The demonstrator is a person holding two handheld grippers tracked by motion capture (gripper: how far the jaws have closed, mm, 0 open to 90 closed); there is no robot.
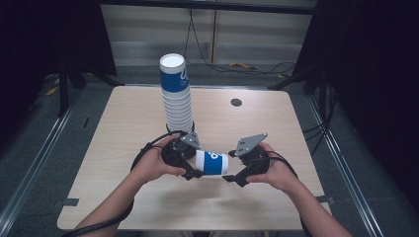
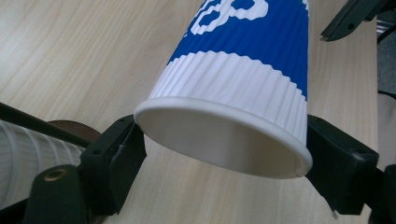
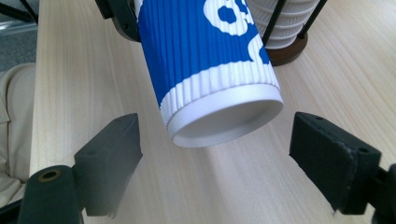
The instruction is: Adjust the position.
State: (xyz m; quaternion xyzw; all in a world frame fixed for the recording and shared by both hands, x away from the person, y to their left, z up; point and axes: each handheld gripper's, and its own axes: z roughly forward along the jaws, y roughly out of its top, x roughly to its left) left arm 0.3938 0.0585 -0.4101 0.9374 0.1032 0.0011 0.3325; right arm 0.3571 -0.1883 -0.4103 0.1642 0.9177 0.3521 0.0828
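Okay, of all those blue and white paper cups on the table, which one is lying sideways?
The single cup held between the two grippers, in the left gripper, lies sideways above the table. The others stand upright, nested in a tall stack behind it.

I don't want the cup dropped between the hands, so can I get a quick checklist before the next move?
1. Left gripper clamps the cup at its wide rim: ok.
2. Right gripper off the cup, jaws apart either side of its base: ok.
3. Cup clear of the table: cannot tell.
4. Cup stack upright: ok.
5. Cup uncrushed: ok.
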